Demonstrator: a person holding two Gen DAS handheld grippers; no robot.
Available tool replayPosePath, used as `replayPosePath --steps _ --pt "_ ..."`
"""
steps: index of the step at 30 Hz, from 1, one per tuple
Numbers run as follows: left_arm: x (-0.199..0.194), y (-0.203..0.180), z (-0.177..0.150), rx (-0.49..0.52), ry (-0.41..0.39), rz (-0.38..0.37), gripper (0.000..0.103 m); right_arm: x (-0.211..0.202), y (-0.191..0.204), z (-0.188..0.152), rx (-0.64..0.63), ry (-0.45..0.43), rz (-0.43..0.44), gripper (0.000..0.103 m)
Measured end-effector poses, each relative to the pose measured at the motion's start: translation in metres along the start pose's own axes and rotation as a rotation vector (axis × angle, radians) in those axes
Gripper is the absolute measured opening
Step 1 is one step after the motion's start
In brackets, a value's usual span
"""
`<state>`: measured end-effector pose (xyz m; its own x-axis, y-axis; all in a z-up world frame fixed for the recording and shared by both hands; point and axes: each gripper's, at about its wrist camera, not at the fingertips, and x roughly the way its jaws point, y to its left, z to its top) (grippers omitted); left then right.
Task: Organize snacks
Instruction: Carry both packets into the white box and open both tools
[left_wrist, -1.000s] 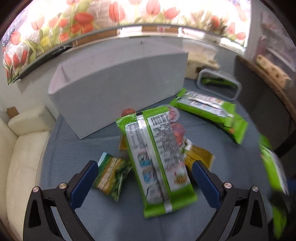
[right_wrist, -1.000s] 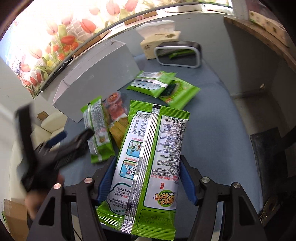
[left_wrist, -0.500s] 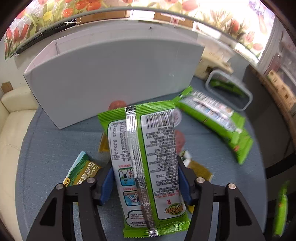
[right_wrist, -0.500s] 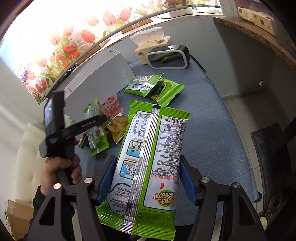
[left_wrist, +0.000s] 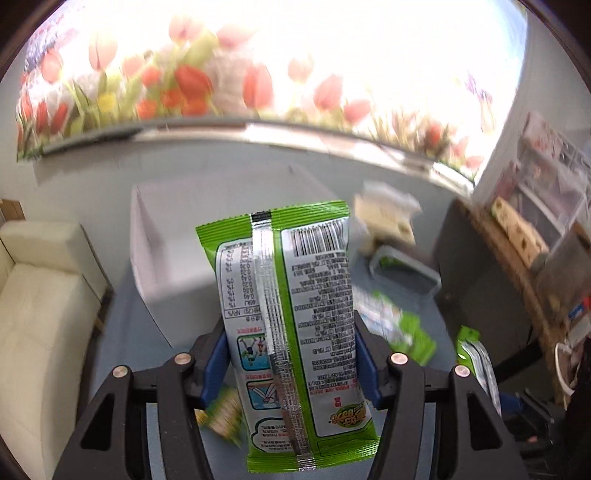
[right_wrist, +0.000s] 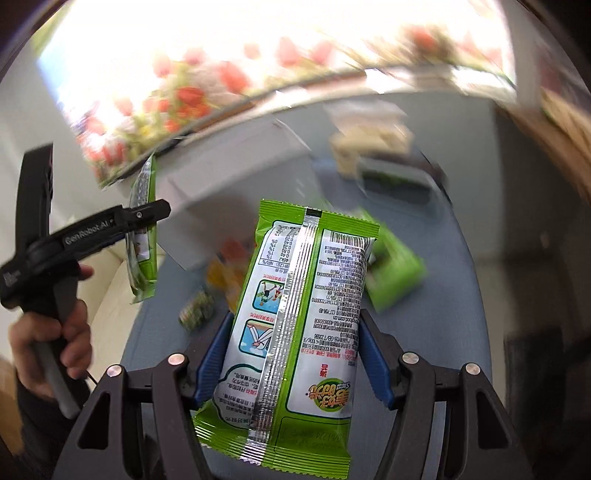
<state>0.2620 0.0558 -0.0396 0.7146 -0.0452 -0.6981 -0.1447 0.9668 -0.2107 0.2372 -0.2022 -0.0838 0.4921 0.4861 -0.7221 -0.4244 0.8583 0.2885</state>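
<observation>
1. The blue-grey table (left_wrist: 125, 332) is bearing all the loose goods; both views are blurring toward the edges.
2. A cream sofa (left_wrist: 40, 295) is standing just beside the table's left edge.
3. The grey storage box (left_wrist: 166, 258) is sitting upright at the far side of the table, open at the top; its contents are not showing.
4. The left gripper (left_wrist: 290, 363) is clamping its blue pads (left_wrist: 214, 363) on the flanks of the first green snack packet (left_wrist: 291, 314), printed back and barcode facing the camera. The packet is standing on end, held clear above the table in front of the box.
5. The right gripper (right_wrist: 295, 354) is gripping the second green snack packet (right_wrist: 303, 314) in the same way, pads pressing both sides, silver seam running up the middle, raised off the table.
6. In the right wrist view the left gripper (right_wrist: 146, 218) is appearing at the left with its packet (right_wrist: 142, 236) hanging edge-on, just beside the box's near corner; a hand (right_wrist: 51, 343) is grasping the handle.
7. More green packets (left_wrist: 402, 328) are lying flat on the table, right of the box.
8. A grey-rimmed container (left_wrist: 402, 266) is resting further back with something green inside, and a tissue box (left_wrist: 388, 218) is standing behind it.
9. A small green-yellow sachet (right_wrist: 197, 312) and orange-red items (right_wrist: 229, 266) are lying near the box; blur is preventing closer identification.
</observation>
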Motion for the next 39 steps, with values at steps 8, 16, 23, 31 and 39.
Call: replayPosePath --steps 8,16,23,31,39 --pt "0.032 0.063 0.1 -0.105 -0.013 -0.034 0.066 0.082 0.048 0.141 -0.203 -0.021 0.09 0.07" --pt "0.108 0.113 0.124 -0.157 0.101 -0.006 0.069 0.179 0.07 0.211 -0.281 0.062 0.042 0.071" --pt "0.129 0.122 0.122 -0.079 0.129 0.088 0.103 0.197 0.083 0.221 -0.329 0.019 0.019 0.096" --pt "0.112 0.126 0.109 -0.068 0.114 0.053 0.103 0.18 0.077 0.207 -0.319 -0.033 0.04 0.103" --pt "0.025 0.081 0.052 0.102 -0.129 -0.026 0.103 0.1 0.047 0.132 -0.421 -0.137 0.067 0.103"
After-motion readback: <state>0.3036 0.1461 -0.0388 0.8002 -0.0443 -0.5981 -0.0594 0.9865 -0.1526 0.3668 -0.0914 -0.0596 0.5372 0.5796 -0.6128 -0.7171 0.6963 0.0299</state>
